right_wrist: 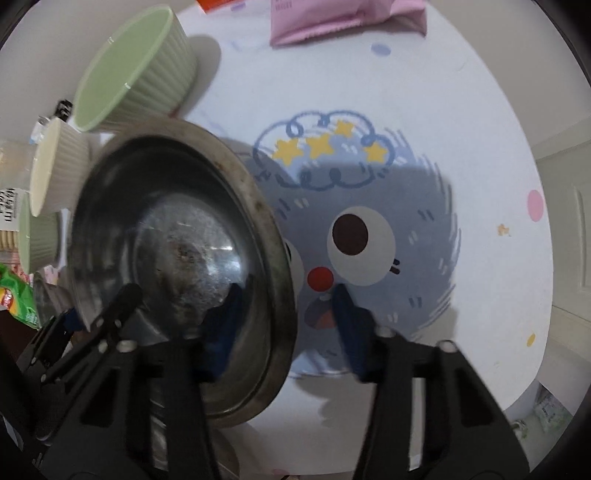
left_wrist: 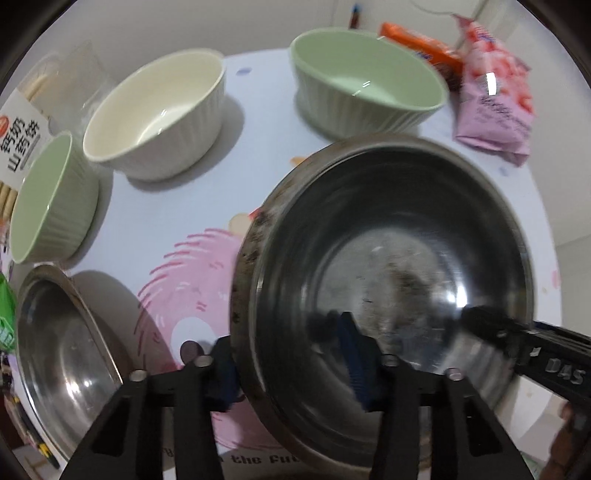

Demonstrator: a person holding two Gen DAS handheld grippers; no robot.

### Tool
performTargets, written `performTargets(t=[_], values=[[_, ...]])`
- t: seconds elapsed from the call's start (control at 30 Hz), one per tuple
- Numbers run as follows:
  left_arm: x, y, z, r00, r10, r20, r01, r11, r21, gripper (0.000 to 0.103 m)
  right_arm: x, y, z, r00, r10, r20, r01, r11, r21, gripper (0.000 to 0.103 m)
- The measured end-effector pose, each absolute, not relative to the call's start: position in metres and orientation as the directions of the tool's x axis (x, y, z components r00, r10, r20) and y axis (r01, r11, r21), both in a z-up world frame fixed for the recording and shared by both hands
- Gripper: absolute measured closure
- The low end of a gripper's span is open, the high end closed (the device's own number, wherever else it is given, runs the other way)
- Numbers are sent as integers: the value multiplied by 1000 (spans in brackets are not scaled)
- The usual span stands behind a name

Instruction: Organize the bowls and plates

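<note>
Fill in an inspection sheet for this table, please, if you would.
Surface: cartoon-print tablecloth, no spills seen.
Job's things: big steel bowl, rim stained; second steel bowl, large green bowl, small green bowl and cream bowl stand apart.
Clutter: pink packet, orange packet, biscuit box near the edges.
Grippers: left tongs and right tongs straddle opposite sides of the big steel bowl's rim; pads not visibly pressing.
Cables: nothing seen.
Surroundings: pale wall behind.
</note>
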State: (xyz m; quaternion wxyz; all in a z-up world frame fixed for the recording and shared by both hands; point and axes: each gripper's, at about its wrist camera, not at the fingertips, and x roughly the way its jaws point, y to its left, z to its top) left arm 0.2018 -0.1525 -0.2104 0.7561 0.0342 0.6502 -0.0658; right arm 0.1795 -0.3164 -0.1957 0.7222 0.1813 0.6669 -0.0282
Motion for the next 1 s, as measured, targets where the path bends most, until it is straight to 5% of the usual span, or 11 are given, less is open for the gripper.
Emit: performTargets(t=[0.07, 0.3, 0.73, 1.0], values=[[205, -149, -211, 151, -52, -987, 124, 992, -33, 70, 184, -314, -196, 98, 227, -969, 264, 933, 245, 84], [208, -145, -196, 177, -73, -982, 109, 993, -54, 79, 184, -320, -181, 127, 236, -963, 255, 931, 262, 88], [187, -168, -134, 288, -114, -951, 186, 981, -61, 79, 148, -354, -130, 259, 170, -951, 254, 938, 237, 88], [176, -210, -148, 270, -140, -953, 237, 968, -76, 80, 126, -388, -129, 266, 140, -954, 320, 920, 225, 88]])
